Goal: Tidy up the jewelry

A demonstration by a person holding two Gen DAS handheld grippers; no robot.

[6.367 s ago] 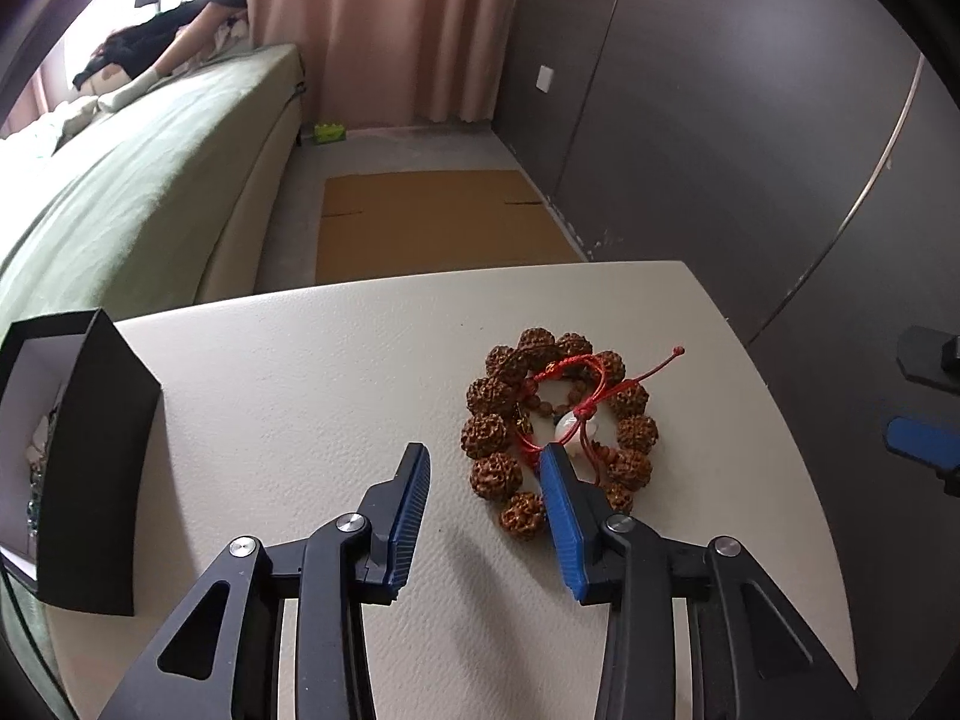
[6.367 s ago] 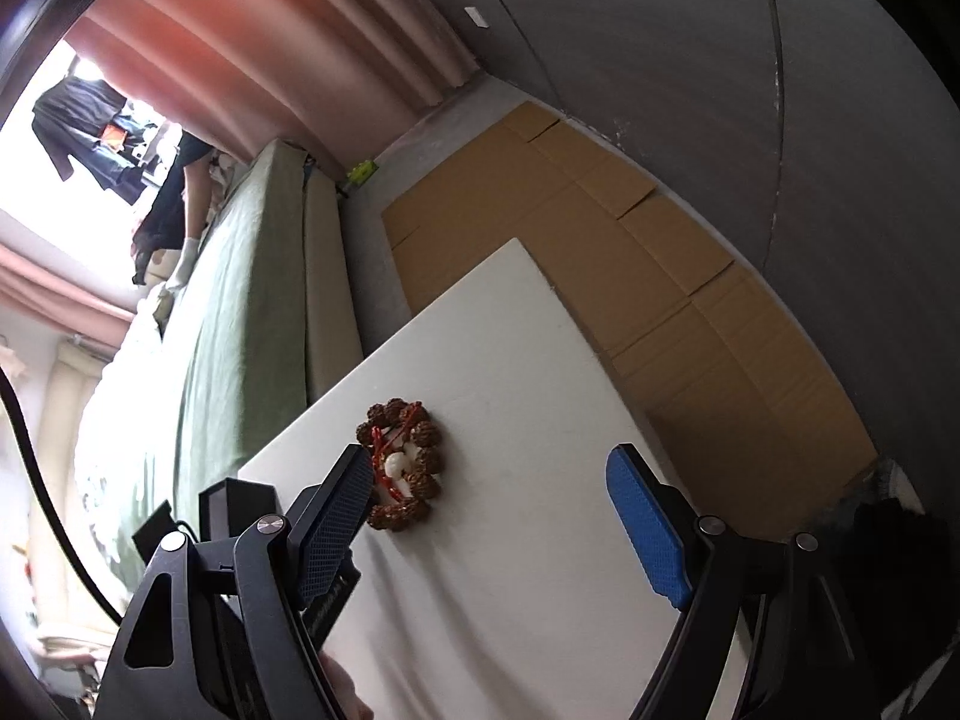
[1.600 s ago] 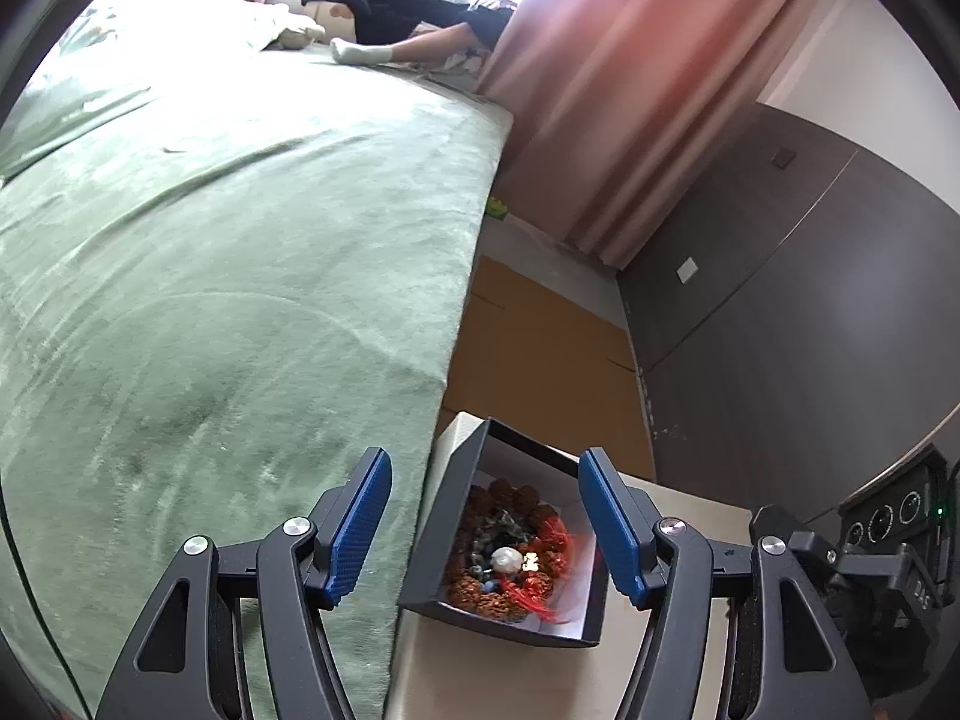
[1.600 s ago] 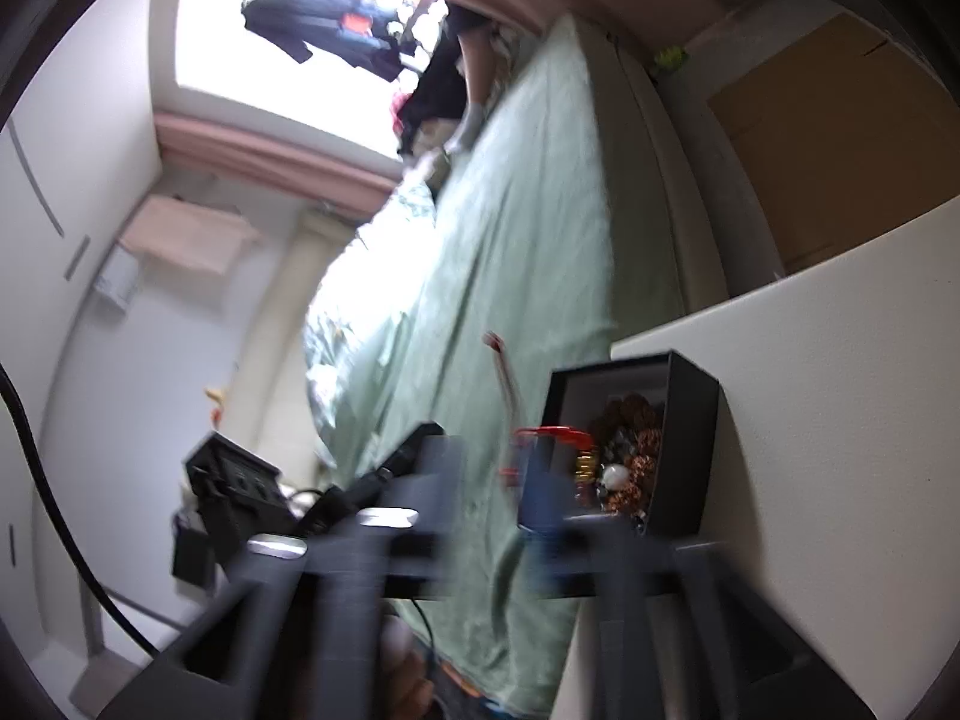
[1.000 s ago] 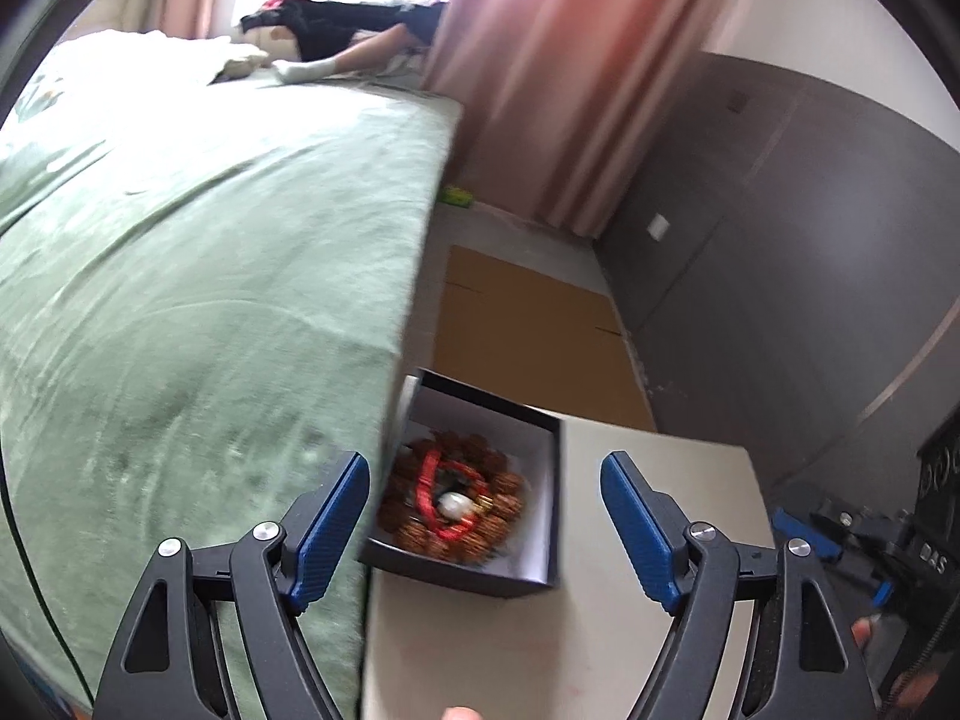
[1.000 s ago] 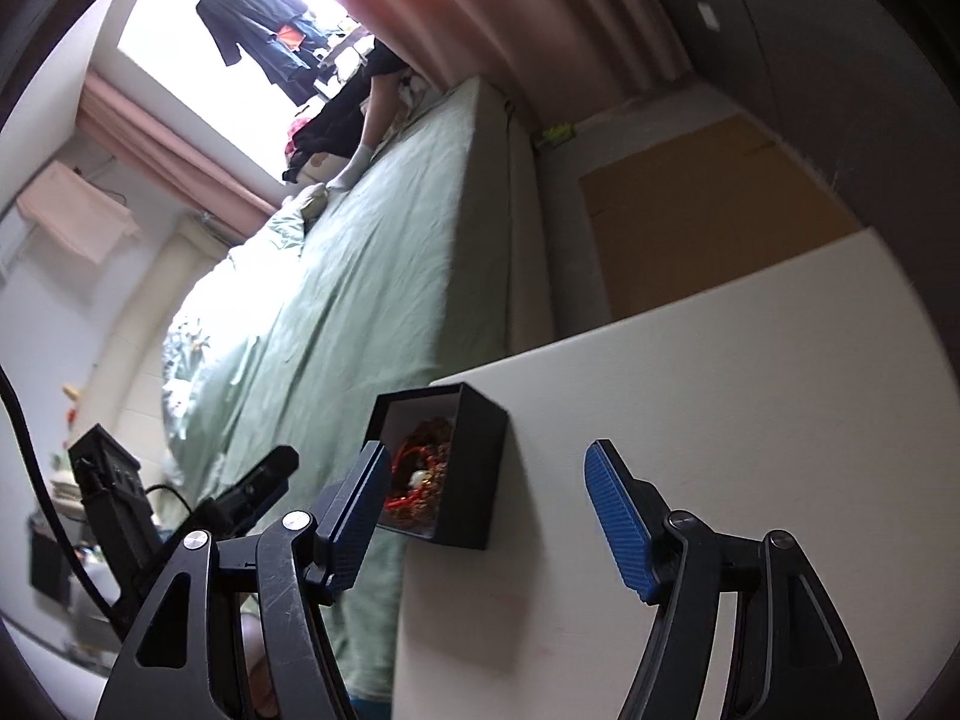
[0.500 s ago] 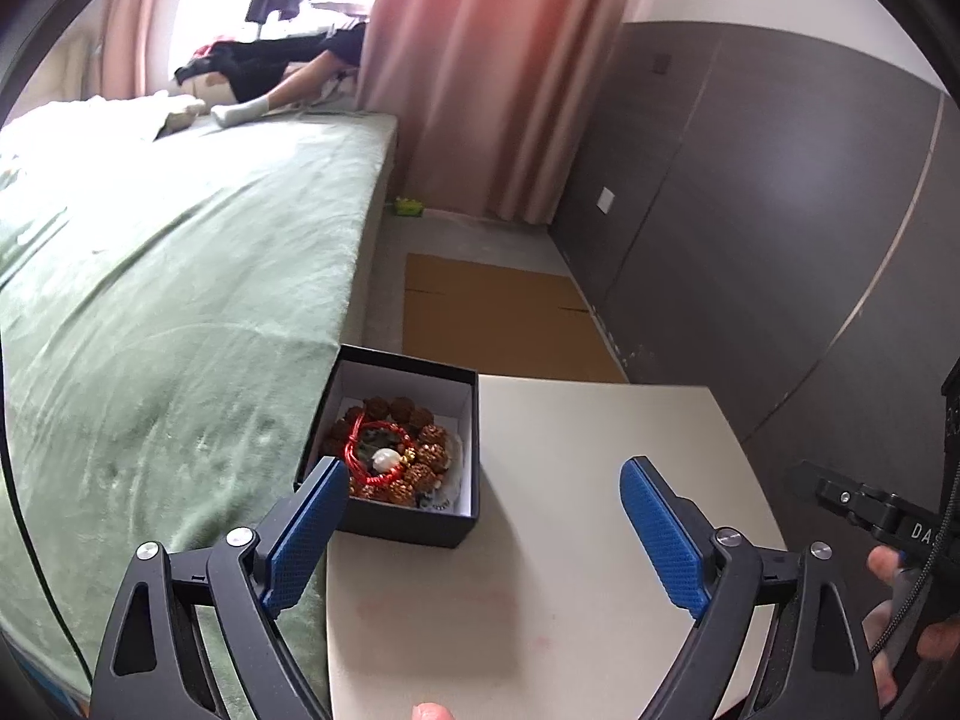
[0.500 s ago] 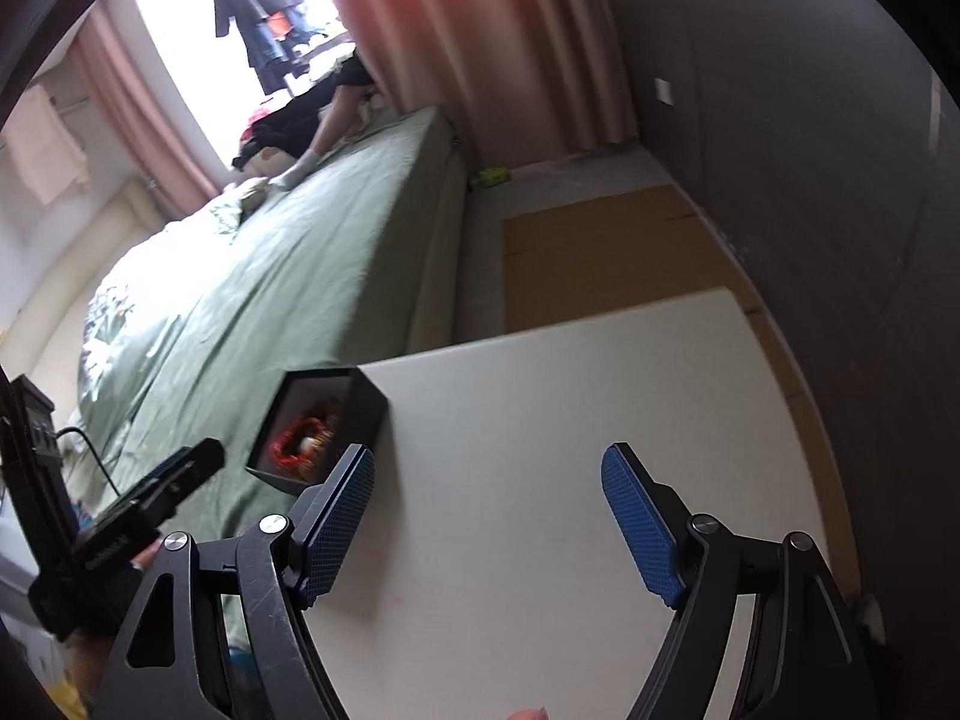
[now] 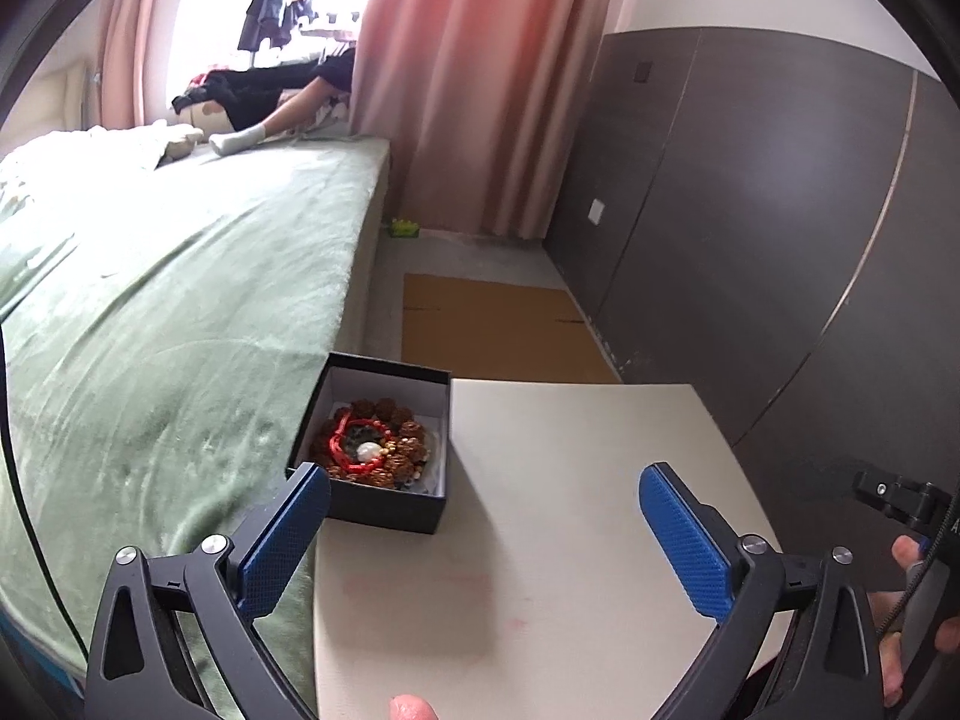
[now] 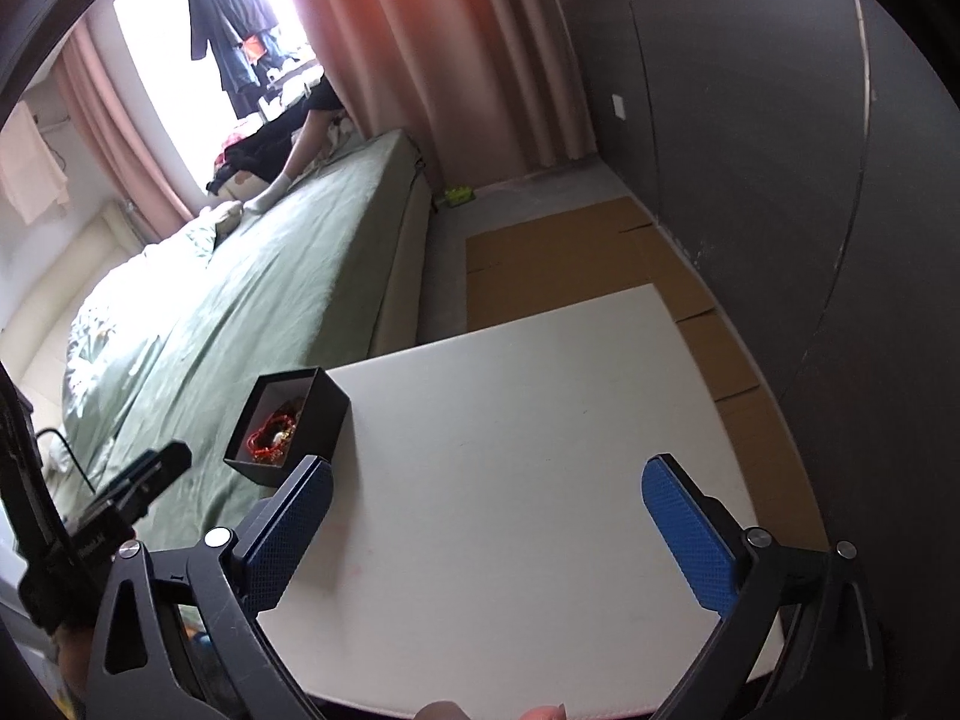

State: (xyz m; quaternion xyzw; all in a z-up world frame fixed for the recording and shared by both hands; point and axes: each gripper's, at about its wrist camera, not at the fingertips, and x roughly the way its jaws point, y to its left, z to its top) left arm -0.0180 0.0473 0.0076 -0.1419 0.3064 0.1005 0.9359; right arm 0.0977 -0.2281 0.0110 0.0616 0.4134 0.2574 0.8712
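Bracelet: brown bead bracelet [image 9: 375, 441] with a red cord and a white bead lies coiled inside the box; in the right wrist view only its red part shows [image 10: 270, 433].
Box: open black box [image 9: 384, 504], white lining, sits at the table's left edge, at about 10 o'clock from the left gripper.
Table: cream tabletop [image 9: 540, 540], bare apart from the box; the box's left side lines up with the table edge next to the bed.
Left gripper: left gripper [image 9: 483, 531] hovers above the table, blue pads spread wide, nothing between them; the box is just past its left pad.
Right gripper: right gripper [image 10: 486, 531] is also spread wide and holds nothing; the box is at 11 o'clock, just beyond its left pad [image 10: 288, 531].
Bed: green bed [image 9: 150, 330] runs along the table's left side.
Floor: flat cardboard [image 9: 498, 327] lies at 12 o'clock beyond the table.
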